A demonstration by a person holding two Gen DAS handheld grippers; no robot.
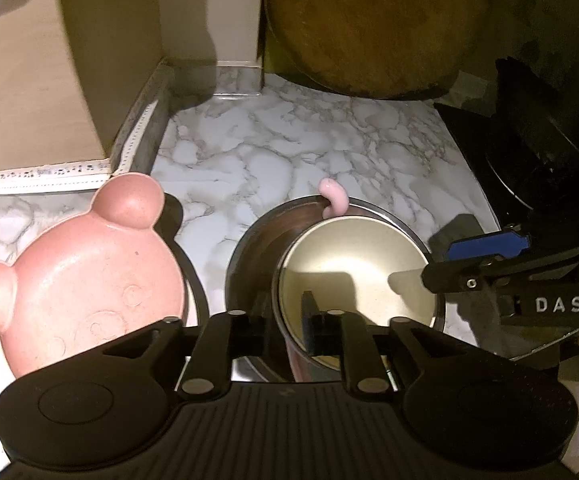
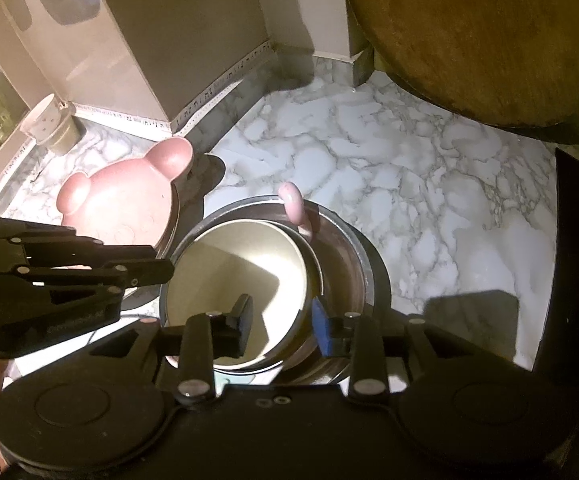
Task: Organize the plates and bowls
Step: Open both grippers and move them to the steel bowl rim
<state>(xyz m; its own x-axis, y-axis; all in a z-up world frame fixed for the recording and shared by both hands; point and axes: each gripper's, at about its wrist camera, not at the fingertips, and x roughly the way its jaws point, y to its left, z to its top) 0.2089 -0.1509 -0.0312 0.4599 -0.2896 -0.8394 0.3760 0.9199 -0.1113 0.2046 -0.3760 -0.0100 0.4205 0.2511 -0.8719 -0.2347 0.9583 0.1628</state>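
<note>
While the cream bowl (image 2: 237, 276) sits nested in the metal bowl (image 2: 349, 264) at centre frame, both grippers' fingers straddle its rim, slightly parted, gripping nothing.

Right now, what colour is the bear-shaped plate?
Pink; the bear-shaped plate shows best in the left wrist view.

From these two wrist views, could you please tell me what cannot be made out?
- Near rims of the cream bowl and metal bowl: hidden by each hand-held gripper's body, both views.
- What lies under the pink bear plate: only a dark rim shows.
- The pink hook: its lower end is lost behind the cream bowl.
- Black items at the right edge: cut off, too dark.
</note>
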